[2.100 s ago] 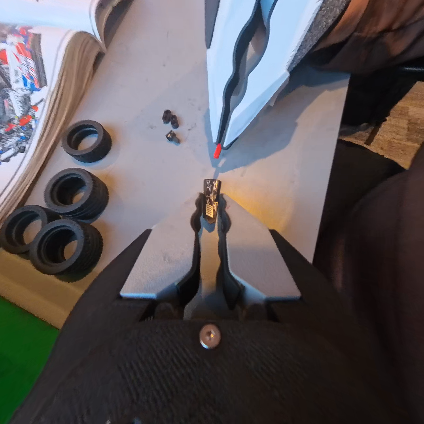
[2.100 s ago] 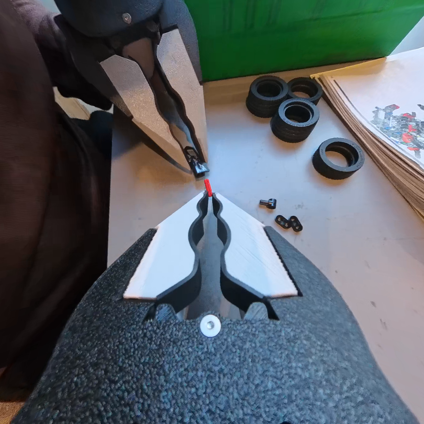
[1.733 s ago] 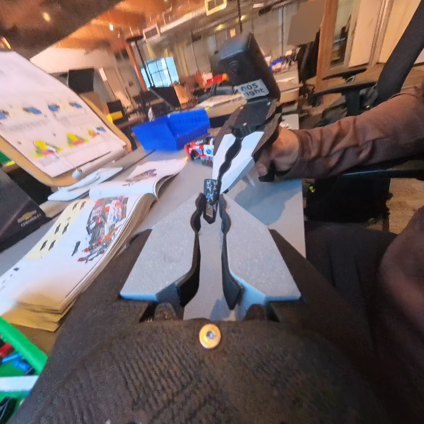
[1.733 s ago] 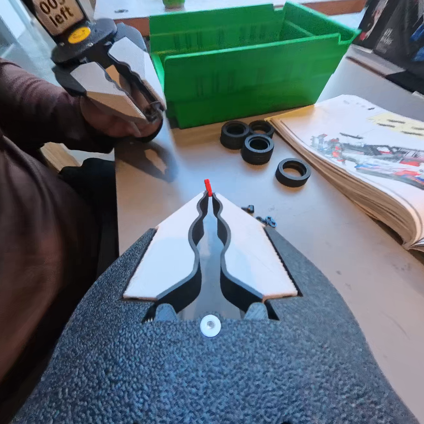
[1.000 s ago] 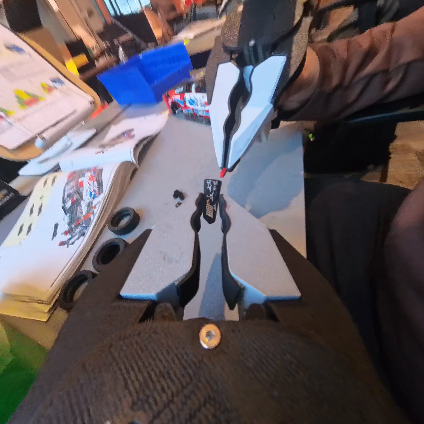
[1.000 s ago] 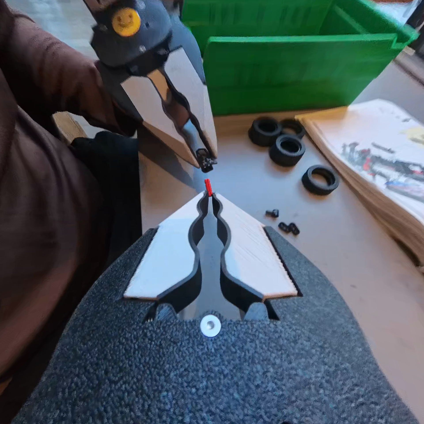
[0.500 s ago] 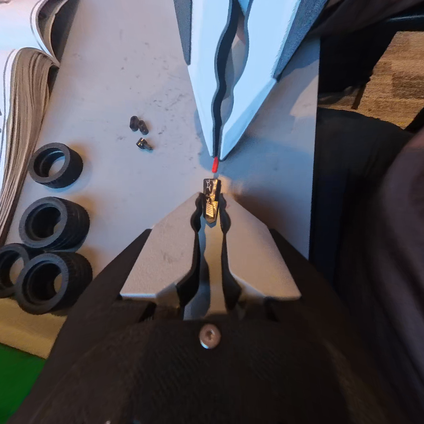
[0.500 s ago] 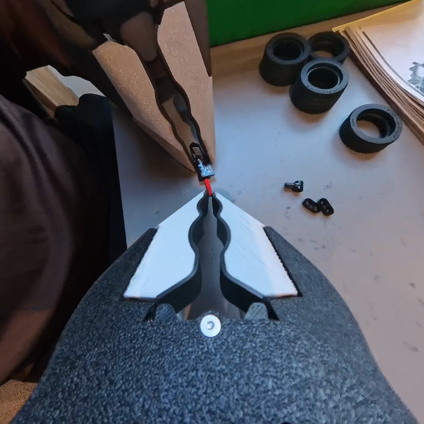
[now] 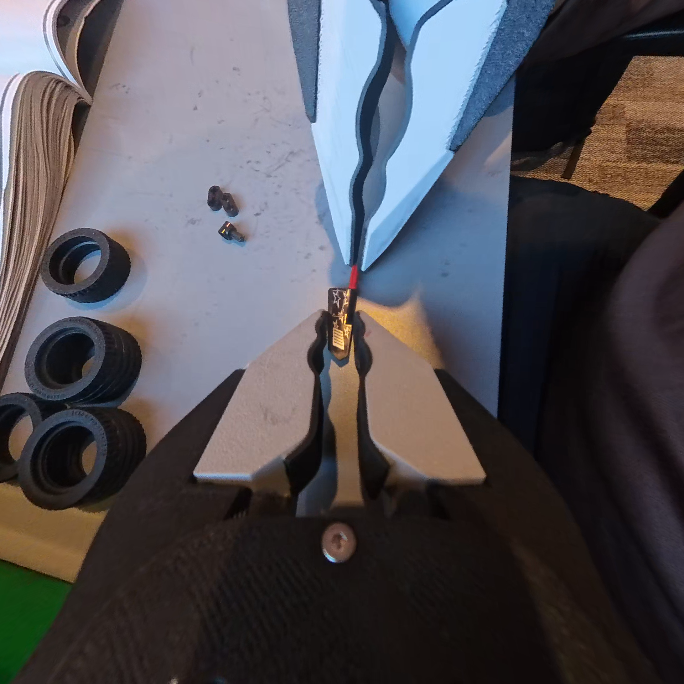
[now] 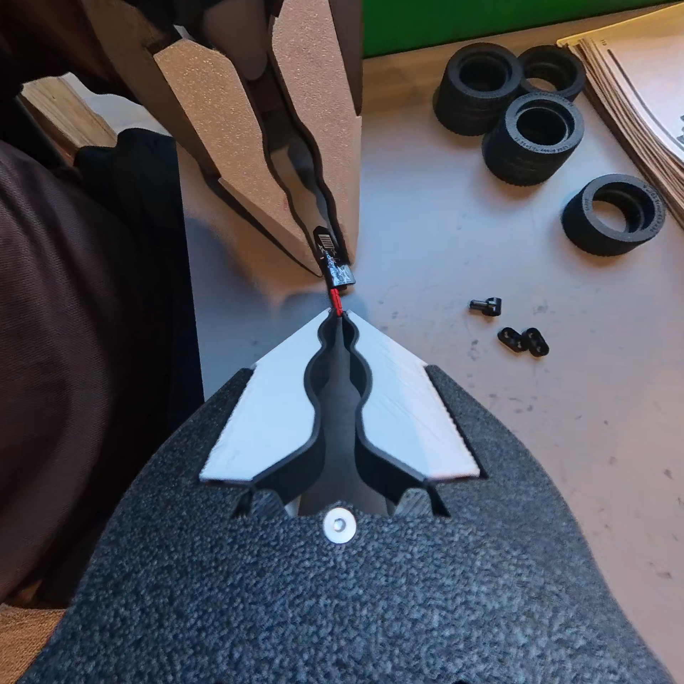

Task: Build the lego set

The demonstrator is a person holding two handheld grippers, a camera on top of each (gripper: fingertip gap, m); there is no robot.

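A tiny, light, stiff red pin (image 9: pixel 352 278) is being pinched by its tail in the right gripper (image 10: pixel 337 314) and seemingly being touched to the small, slippery black piece (image 9: pixel 339 325) being clamped in the left gripper (image 9: pixel 337 322) above the table (image 9: pixel 192 148)

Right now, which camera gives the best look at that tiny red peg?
The right wrist view: the red peg sticks out between the right gripper tips, its far end meeting the black printed piece held by the left gripper. The left wrist view shows the red peg too, pinched and partly overlapped by that piece.
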